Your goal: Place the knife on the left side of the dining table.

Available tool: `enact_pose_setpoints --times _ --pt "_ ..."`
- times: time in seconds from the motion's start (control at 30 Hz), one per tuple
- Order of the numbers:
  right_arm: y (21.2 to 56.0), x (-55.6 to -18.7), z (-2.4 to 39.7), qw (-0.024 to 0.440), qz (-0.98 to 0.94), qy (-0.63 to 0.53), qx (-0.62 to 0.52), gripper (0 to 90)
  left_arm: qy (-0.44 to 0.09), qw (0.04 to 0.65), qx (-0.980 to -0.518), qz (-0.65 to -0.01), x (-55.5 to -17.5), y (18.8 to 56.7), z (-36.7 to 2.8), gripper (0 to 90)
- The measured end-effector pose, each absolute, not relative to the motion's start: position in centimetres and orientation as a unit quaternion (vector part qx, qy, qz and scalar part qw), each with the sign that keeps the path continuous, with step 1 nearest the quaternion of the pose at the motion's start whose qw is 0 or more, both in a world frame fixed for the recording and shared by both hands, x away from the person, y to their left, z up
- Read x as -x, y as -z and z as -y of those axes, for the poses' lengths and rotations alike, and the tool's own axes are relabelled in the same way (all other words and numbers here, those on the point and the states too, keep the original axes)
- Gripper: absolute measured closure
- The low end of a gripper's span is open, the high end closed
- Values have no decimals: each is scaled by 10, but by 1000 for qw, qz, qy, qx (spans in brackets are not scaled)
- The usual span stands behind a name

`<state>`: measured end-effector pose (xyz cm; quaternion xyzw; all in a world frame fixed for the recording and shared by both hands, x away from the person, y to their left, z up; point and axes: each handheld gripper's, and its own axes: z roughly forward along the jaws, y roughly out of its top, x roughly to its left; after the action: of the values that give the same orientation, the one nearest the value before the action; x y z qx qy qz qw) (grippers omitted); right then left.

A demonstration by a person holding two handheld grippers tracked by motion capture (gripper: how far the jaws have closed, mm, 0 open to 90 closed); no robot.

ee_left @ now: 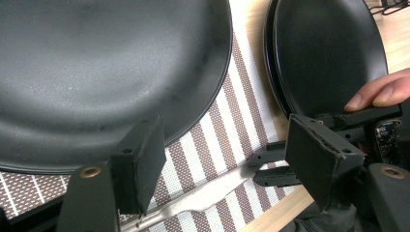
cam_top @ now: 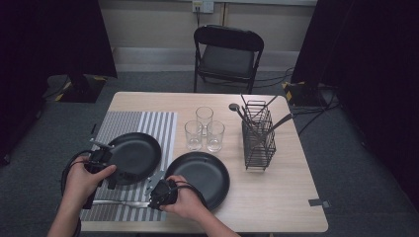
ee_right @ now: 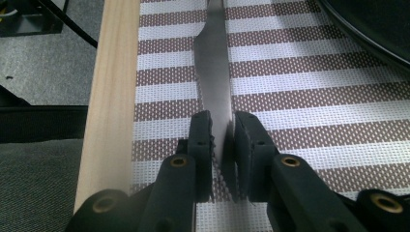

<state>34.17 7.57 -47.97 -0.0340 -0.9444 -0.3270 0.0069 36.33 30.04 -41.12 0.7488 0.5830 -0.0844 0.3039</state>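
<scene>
A silver knife (cam_top: 118,202) lies along the near edge of the striped placemat (cam_top: 148,123), in front of a black plate (cam_top: 133,155). My right gripper (cam_top: 155,195) is shut on the knife blade (ee_right: 212,63): in the right gripper view both pads (ee_right: 200,137) close in on the blade at the right gripper (ee_right: 223,140). My left gripper (ee_left: 232,159) stands open over the near rim of the left plate (ee_left: 96,72), with the knife (ee_left: 208,193) lying on the mat below its jaws. A second black plate (cam_top: 202,173) sits right of the mat.
Three clear glasses (cam_top: 204,131) stand behind the plates. A black wire rack (cam_top: 258,138) holding several utensils stands at the right. The table's near edge (ee_right: 109,96) runs close beside the knife. A folding chair (cam_top: 227,54) is beyond the table.
</scene>
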Motion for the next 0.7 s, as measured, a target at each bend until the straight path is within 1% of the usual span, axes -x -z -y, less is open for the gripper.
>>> enact_pose_setpoints --times 0.7 --pt "481 -341 -80 4 943 332 29 781 84 306 -750 -580 -363 410 -302 305"
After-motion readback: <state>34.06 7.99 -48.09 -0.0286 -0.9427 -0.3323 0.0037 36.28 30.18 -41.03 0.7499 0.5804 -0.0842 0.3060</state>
